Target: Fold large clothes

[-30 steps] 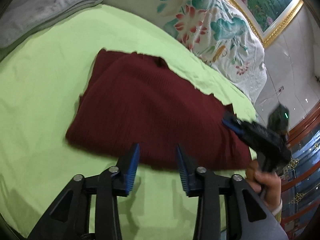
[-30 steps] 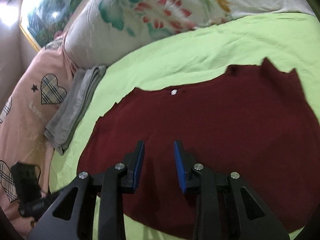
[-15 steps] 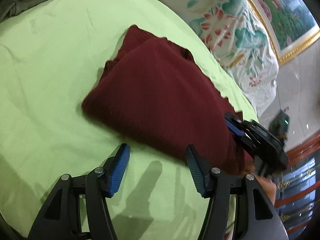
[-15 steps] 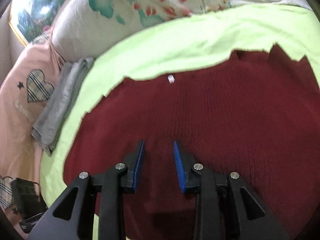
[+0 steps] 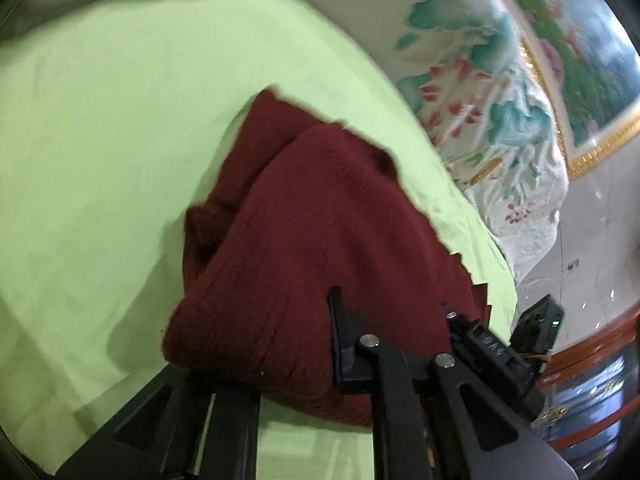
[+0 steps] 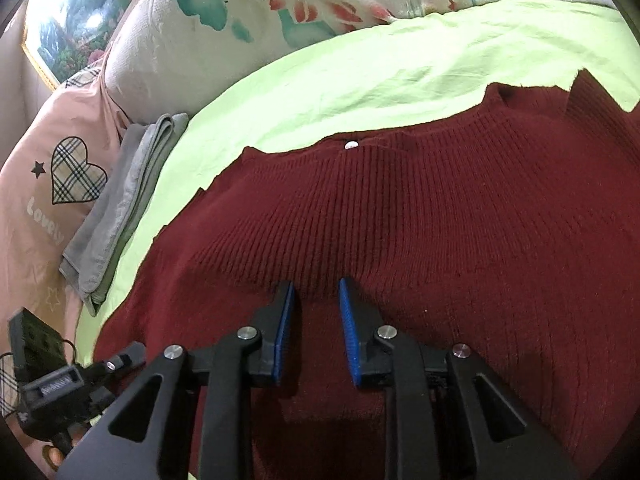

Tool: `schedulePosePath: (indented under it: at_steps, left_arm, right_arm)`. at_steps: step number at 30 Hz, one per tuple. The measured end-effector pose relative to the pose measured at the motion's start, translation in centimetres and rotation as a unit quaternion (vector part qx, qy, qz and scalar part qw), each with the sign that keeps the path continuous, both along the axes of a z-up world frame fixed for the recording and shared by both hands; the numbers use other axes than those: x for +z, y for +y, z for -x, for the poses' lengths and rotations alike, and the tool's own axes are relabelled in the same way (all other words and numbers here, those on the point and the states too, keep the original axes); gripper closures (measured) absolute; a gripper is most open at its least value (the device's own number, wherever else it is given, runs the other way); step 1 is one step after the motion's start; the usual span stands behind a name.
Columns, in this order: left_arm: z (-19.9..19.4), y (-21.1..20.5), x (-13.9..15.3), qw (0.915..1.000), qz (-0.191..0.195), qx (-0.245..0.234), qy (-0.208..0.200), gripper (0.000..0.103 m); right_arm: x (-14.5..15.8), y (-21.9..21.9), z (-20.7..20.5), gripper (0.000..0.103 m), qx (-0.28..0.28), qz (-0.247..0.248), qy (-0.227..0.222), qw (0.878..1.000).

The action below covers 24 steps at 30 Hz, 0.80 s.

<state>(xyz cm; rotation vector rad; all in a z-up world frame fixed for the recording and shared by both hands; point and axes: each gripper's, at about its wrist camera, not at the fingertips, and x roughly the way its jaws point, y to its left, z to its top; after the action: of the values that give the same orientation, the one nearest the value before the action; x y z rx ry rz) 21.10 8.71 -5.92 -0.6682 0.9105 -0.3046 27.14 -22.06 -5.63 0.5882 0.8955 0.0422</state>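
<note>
A dark red knitted sweater (image 5: 320, 240) lies folded on the light green bed sheet (image 5: 120, 140). My left gripper (image 5: 280, 344) has pushed in at the sweater's near edge. Its right finger (image 5: 340, 340) lies on top of the knit, and its left finger is hidden under the fabric. The sweater's near edge is lifted and bunched over it. In the right wrist view the sweater (image 6: 440, 220) fills the middle, with a small white tag (image 6: 351, 145) at its far edge. My right gripper (image 6: 314, 300) is slightly open, its tips resting on the sweater with nothing between them.
A folded grey cloth (image 6: 120, 200) lies at the sheet's left edge beside a pink pillow with a plaid heart (image 6: 76, 172). A floral quilt (image 6: 280, 4) is piled behind. A framed painting (image 5: 580, 60) hangs on the wall. The bed's edge drops to a tiled floor (image 5: 592, 248).
My left gripper has moved forward onto the sweater's near edge, and the fabric now covers its left finger. My right gripper has moved lower and closer onto the sweater, still slightly open.
</note>
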Motion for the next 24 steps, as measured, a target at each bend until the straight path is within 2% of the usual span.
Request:
schedulePosePath:
  at_steps: [4, 6, 7, 8, 11, 12, 13, 14, 15, 16, 19, 22, 24]
  left_arm:
    - [0.5, -3.4, 5.6, 0.9954, -0.031, -0.041, -0.081, 0.096]
    - [0.6, -6.2, 8.4, 0.9889, -0.043, -0.075, -0.121, 0.096]
    - [0.7, -7.5, 9.3, 0.9855, -0.045, -0.091, -0.136, 0.096]
    - [0.7, -9.4, 10.3, 0.9805, -0.047, -0.113, -0.154, 0.096]
    - [1.0, -14.6, 11.5, 0.9661, -0.051, -0.178, -0.18, 0.096]
    - [1.1, -16.9, 11.3, 0.9593, -0.056, -0.208, -0.183, 0.096]
    - [1.3, -18.6, 10.7, 0.9556, -0.062, -0.224, -0.181, 0.096]
    - [1.5, -20.1, 10.0, 0.952, -0.069, -0.241, -0.176, 0.096]
    - [1.5, -21.7, 8.9, 0.9488, -0.075, -0.258, -0.167, 0.096]
    - [1.4, -23.0, 7.7, 0.9468, -0.081, -0.271, -0.154, 0.097]
    - [1.3, -25.1, 4.4, 0.9444, -0.09, -0.294, -0.116, 0.097]
    - [1.7, -25.1, 3.6, 0.9451, -0.093, -0.291, -0.115, 0.097]
    - [2.0, -25.0, 4.3, 0.9451, -0.086, -0.29, -0.125, 0.097]
  right_arm:
    - [-0.3, -0.7, 0.0, 0.08, -0.007, -0.041, 0.0, 0.999]
    - [-0.6, -1.8, 0.0, 0.078, -0.004, -0.097, 0.001, 0.995]
    - [-0.8, -2.7, 0.0, 0.077, -0.003, -0.141, 0.0, 0.99]
    - [-1.3, -4.2, 0.2, 0.077, -0.008, -0.214, 0.003, 0.977]
    - [-1.7, -8.2, 2.1, 0.071, -0.04, -0.353, -0.023, 0.934]
    - [-1.5, -9.8, 3.1, 0.059, -0.057, -0.382, -0.038, 0.922]
    - [-1.3, -11.0, 3.9, 0.049, -0.07, -0.396, -0.05, 0.914]
    - [-0.9, -12.8, 5.1, 0.044, -0.086, -0.413, -0.072, 0.904]
    - [-0.6, -13.9, 5.8, 0.027, -0.094, -0.415, -0.082, 0.901]
    - [-0.4, -14.8, 6.4, 0.023, -0.101, -0.412, -0.088, 0.901]
    - [-0.4, -16.7, 7.4, 0.023, -0.103, -0.41, -0.081, 0.903]
    - [-0.4, -16.4, 6.9, 0.023, -0.083, -0.384, -0.055, 0.918]
    - [0.3, -15.5, 6.1, 0.023, -0.062, -0.345, -0.036, 0.936]
